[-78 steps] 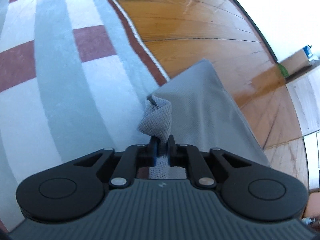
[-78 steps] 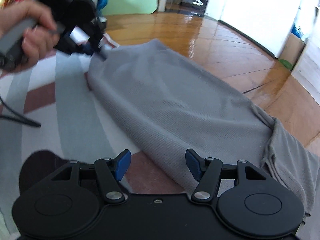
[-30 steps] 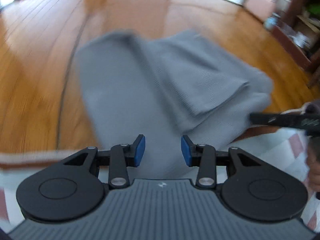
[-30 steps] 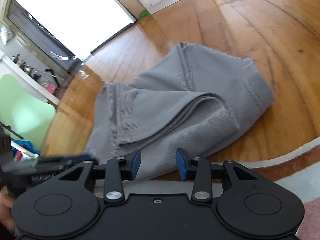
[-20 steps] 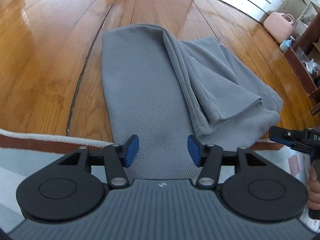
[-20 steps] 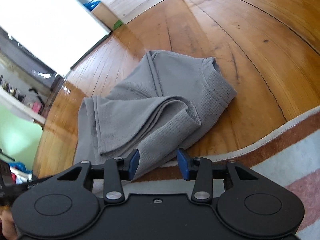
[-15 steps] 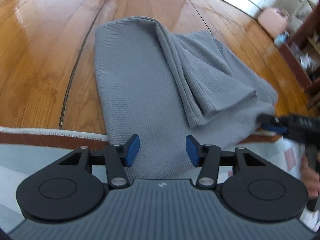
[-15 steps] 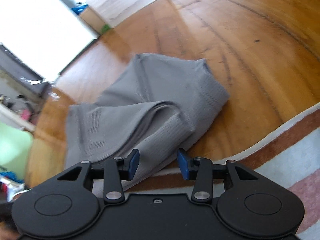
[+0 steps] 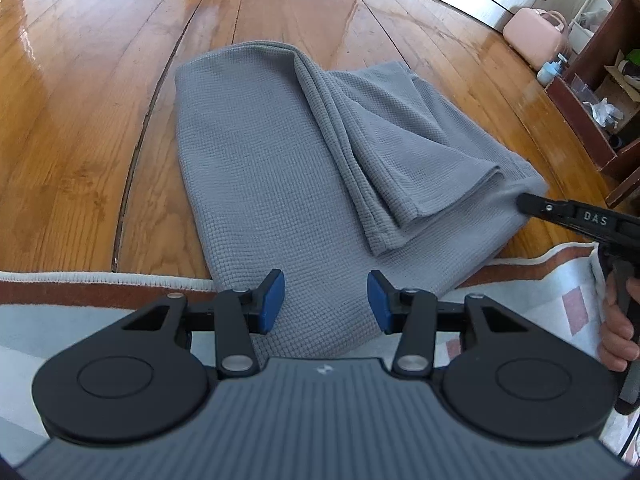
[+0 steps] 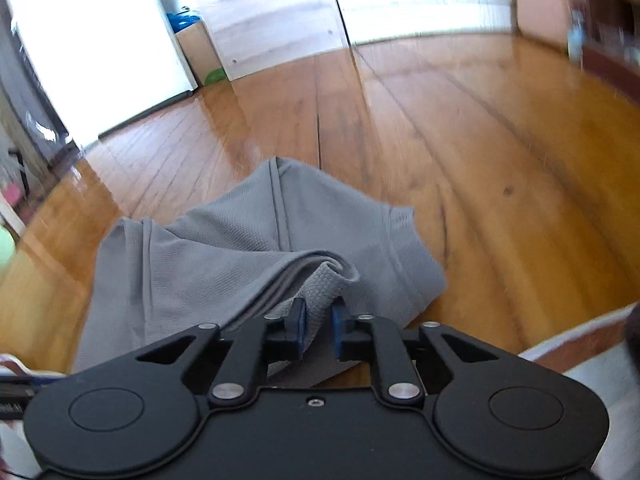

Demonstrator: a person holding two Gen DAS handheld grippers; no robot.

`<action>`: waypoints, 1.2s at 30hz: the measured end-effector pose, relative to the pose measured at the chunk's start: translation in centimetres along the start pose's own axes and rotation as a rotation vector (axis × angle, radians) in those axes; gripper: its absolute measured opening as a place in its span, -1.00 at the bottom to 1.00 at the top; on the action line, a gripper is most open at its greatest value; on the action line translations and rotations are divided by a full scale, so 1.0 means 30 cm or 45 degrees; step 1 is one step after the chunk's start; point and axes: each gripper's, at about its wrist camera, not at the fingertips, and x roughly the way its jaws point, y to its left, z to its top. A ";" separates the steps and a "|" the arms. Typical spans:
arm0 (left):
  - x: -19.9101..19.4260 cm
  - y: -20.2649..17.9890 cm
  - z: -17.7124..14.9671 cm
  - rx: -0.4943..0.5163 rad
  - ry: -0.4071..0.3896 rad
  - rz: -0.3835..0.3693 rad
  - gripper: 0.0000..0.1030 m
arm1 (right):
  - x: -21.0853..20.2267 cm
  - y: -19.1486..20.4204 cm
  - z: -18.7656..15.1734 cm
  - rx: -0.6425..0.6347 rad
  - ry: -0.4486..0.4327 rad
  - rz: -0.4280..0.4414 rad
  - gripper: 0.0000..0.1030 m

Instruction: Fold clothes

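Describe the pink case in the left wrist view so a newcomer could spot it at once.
Start at the glossy wooden floor and follow it to the far right corner, past the folded grey garment. The pink case sits by the white cabinets, a small blue bottle beside it. It is the only pale pink, rounded thing there.

Two low wrist views, sharing grey garment [image 9: 280, 168]
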 end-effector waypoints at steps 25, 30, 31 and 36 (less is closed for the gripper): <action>0.017 -0.048 -0.003 0.001 0.064 -0.066 -0.01 | 0.021 -0.010 0.150 0.071 -0.027 -0.008 -0.85; 0.016 -0.030 -0.004 -0.023 0.026 -0.108 -0.01 | -0.068 0.088 0.194 -0.137 -0.139 -0.023 -0.86; 0.025 -0.030 -0.007 -0.017 0.040 -0.103 -0.01 | -0.066 0.095 0.201 -0.181 -0.130 -0.050 -0.86; 0.054 -0.057 -0.026 0.078 0.085 -0.032 -0.01 | 0.017 0.036 0.175 -0.200 0.009 -0.233 -0.86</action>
